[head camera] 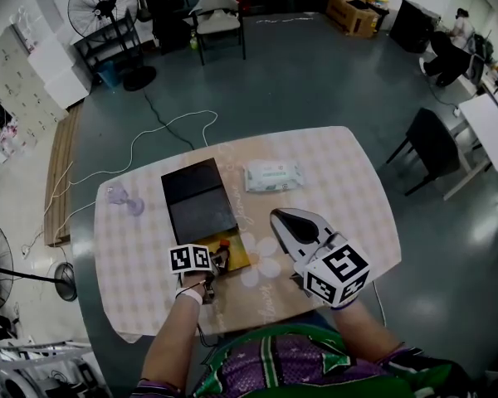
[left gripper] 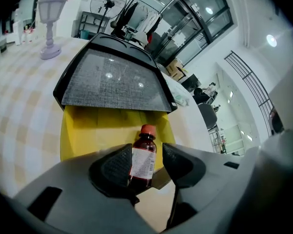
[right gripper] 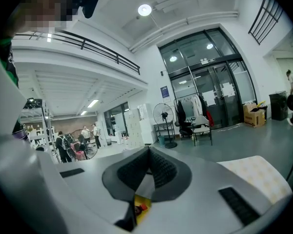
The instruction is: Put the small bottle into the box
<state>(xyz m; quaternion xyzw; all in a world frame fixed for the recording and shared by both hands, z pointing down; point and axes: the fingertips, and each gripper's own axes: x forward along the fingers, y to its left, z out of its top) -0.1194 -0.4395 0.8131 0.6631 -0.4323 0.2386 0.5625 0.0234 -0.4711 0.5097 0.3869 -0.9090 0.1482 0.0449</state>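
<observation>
The small brown bottle (left gripper: 143, 158) with a red cap and white label stands between the jaws of my left gripper (left gripper: 146, 149), at the near edge of the yellow box (left gripper: 97, 130). The left pad lies against the label and a narrow gap shows at the right pad, so this gripper is open. The box's black lid (left gripper: 115, 79) stands swung open behind it. In the head view the left gripper (head camera: 219, 259) is at the box (head camera: 241, 254), near the table's front edge. My right gripper (head camera: 276, 215) hovers to the right of the box with its jaws shut (right gripper: 149, 152) on nothing.
A pack of wet wipes (head camera: 272, 175) lies behind the box on the checked tablecloth (head camera: 349, 197). A small purple lamp (head camera: 124, 199) stands at the table's left. A chair (head camera: 218, 19) and a fan (head camera: 106, 15) stand on the floor beyond.
</observation>
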